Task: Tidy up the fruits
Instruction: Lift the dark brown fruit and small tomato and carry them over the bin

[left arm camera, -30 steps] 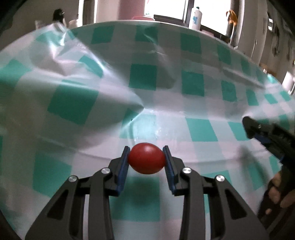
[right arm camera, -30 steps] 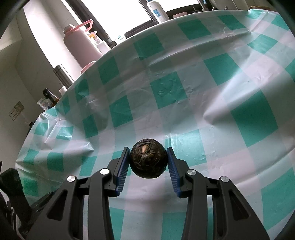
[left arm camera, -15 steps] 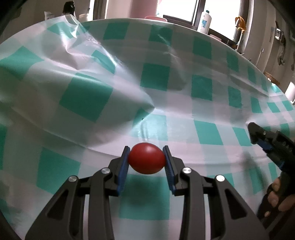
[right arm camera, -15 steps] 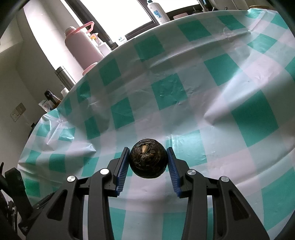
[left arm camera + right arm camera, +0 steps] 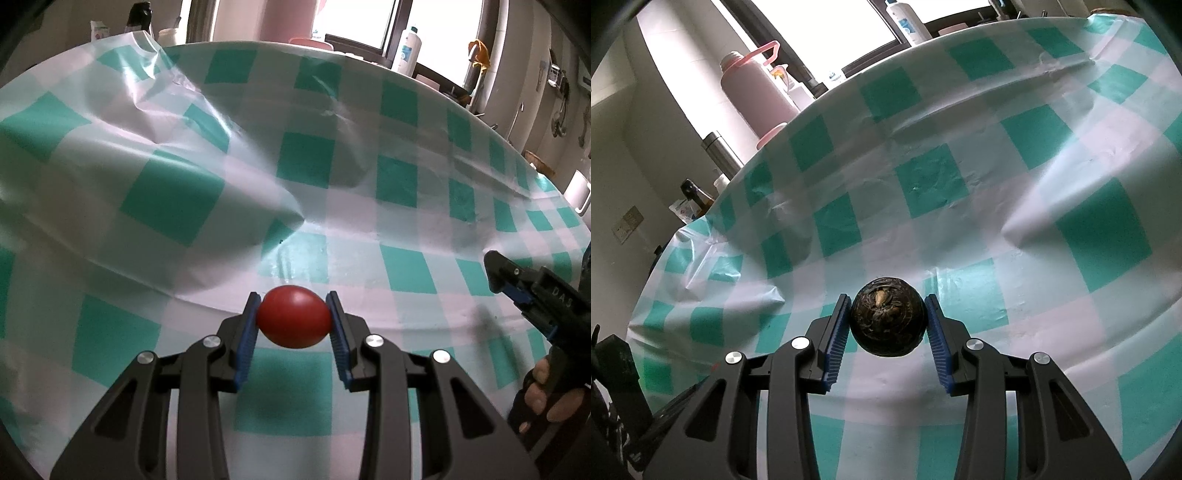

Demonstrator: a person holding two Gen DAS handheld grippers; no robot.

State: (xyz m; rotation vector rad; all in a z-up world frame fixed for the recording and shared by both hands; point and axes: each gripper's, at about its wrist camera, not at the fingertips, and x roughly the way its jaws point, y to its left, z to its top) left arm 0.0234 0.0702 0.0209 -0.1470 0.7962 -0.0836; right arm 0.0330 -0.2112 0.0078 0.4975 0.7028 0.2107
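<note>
1. A red tomato (image 5: 293,316) is held clamped in the left gripper (image 5: 293,325), above the checked tablecloth (image 5: 369,192) near its front edge.
2. A dark round fruit (image 5: 886,321) is gripped by the right gripper (image 5: 888,328).
3. Nothing has changed over the last second; no container is seen, so placement appears pending.

The wrinkled checked plastic tablecloth (image 5: 369,229) covers the table, and both held things hang above it. The small red tomato (image 5: 293,316) sits between the left gripper's (image 5: 293,321) pads, over the cloth's near part. The dark round fruit (image 5: 887,320) sits between the right gripper's (image 5: 887,325) pads. Beyond the cloth's far edge stand a tall pink flask (image 5: 753,96) and a white pump bottle (image 5: 406,51).
</note>
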